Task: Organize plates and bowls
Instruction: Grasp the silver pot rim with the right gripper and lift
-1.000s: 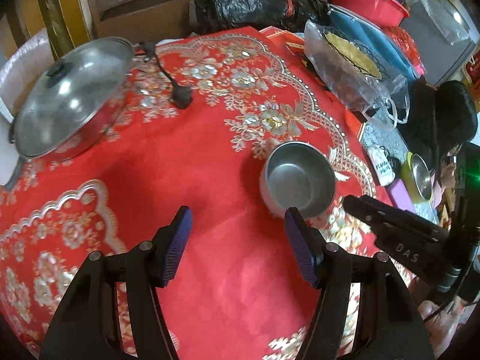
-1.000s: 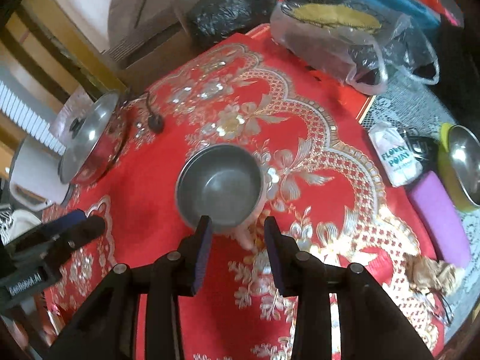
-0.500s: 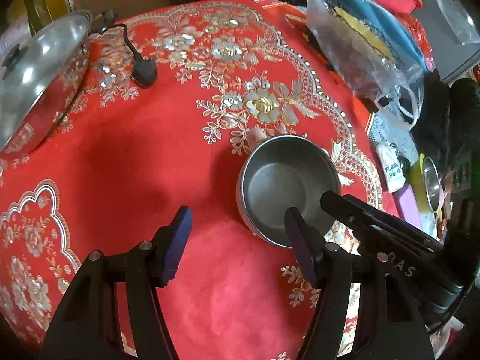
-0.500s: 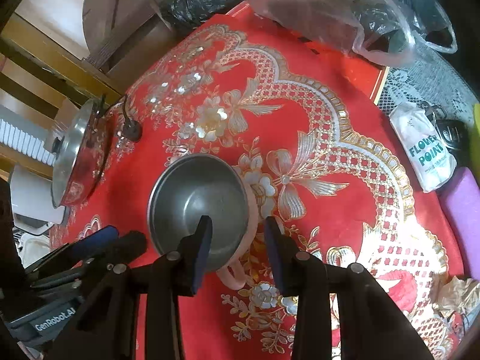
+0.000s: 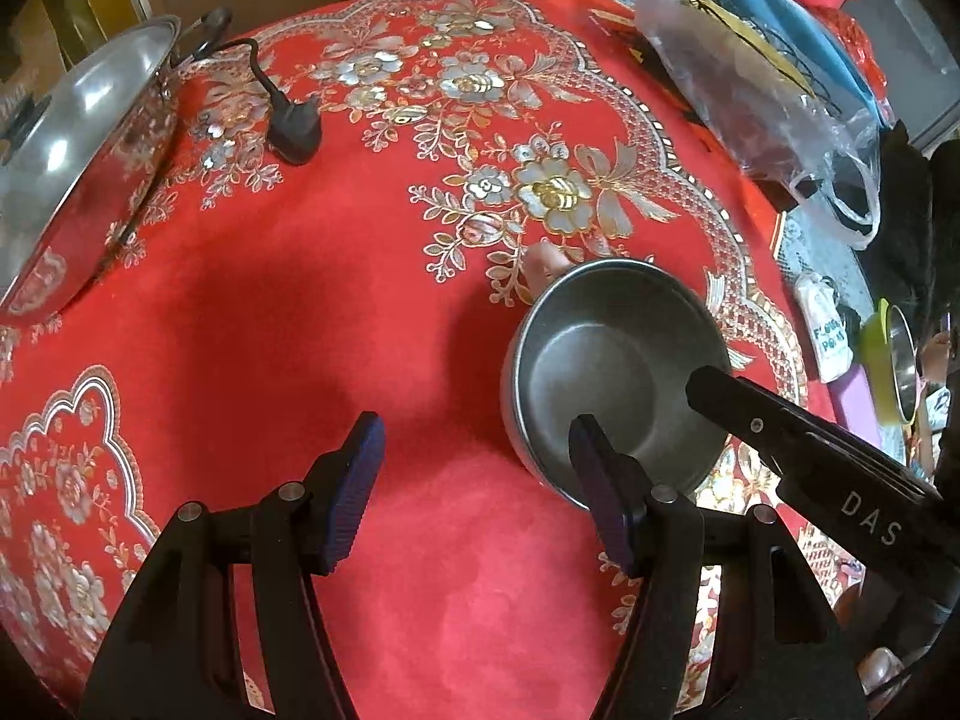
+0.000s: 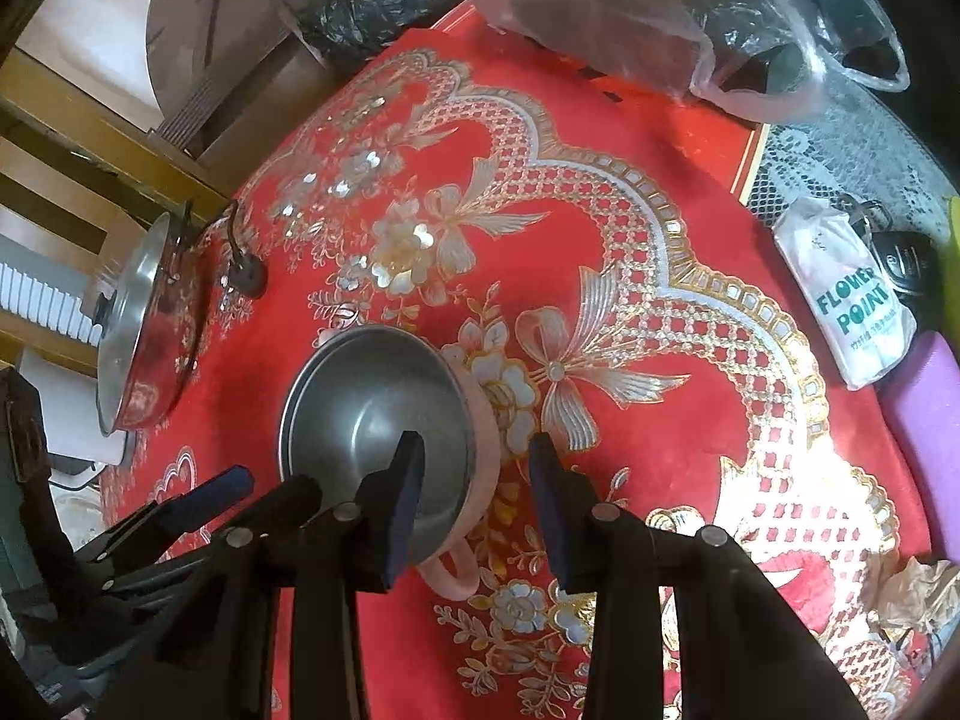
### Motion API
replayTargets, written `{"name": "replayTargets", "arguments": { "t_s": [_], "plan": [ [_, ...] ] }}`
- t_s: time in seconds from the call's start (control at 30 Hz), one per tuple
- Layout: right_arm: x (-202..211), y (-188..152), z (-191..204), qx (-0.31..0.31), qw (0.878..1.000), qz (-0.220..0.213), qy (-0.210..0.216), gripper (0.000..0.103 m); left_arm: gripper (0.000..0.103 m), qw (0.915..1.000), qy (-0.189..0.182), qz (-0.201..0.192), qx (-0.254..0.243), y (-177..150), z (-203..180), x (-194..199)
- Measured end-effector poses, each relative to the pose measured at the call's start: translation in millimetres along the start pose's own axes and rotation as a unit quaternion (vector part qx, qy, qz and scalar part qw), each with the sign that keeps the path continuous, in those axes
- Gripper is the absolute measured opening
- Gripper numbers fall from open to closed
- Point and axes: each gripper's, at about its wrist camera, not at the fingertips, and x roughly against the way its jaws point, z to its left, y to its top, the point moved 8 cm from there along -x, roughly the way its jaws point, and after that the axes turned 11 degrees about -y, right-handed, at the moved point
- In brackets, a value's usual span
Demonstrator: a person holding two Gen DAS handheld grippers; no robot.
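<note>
Right tongs (image 6: pixel 474 480), lower centre, straddle the steel bowl's (image 6: pixel 372 402) pink-edged rim, pads apart; left tongs (image 5: pixel 474 462) stand apart beside it on the red desk (image 5: pixel 300 300).

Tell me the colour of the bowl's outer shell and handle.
Pale pink around a steel inside; the bowl and its handle show best in the right wrist view.

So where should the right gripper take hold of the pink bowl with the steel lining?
Probably the near wall of the bowl, from above. It sits upright and open on the red cloth, and the right gripper already straddles that wall, one finger inside, one outside. The pink loop handle below the rim looks a narrower target.
</note>
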Motion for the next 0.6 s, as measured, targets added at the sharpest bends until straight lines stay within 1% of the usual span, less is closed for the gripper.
{"name": "replayTargets", "arguments": {
  "t_s": [0.37, 0.6],
  "plan": [
    [-6.2, 1.2, 4.2, 0.000, 1.000, 0.002, -0.006, 0.036, 0.064, 0.9999, 0.010, 0.006, 0.001, 0.9, 2.2, -10.6],
    [-10.5, 2.1, 3.5, 0.011, 1.000, 0.004, -0.021, 0.036, 0.064, 0.9997, 0.017, 0.013, 0.005, 2.4, 4.5, -17.5]
  ]
}}
